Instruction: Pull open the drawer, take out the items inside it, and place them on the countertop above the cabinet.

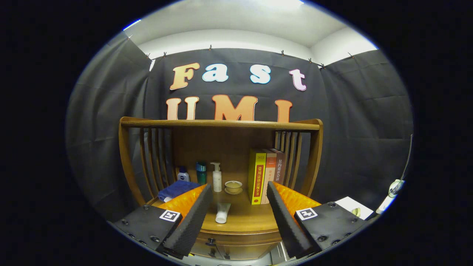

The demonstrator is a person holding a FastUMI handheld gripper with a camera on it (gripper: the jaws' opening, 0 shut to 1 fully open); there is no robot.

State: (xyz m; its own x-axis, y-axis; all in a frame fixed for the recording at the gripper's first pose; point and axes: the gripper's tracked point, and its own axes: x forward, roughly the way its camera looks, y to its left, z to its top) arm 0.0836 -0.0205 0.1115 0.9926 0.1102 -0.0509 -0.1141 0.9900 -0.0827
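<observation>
I hold the gripper (236, 218) with fingers spread wide, grasping nothing, facing the wooden cabinet (221, 125); a white tube (223, 213) lies on its countertop (247, 218); below, the drawer (236, 246) looks shut; emptied or unopened, I can't judge.

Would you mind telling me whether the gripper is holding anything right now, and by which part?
Nothing is held: the gripper is open, its fingers spread apart, with the white tube lying untouched on the countertop between them.

Beyond the gripper's (238, 186) wide-apart fingers, the yellow book (257, 177) shows "2022" above Chinese characters on its spine. Behind the fingers sit a left marker (169, 215) and a right marker (307, 213), both square patterned codes.
</observation>
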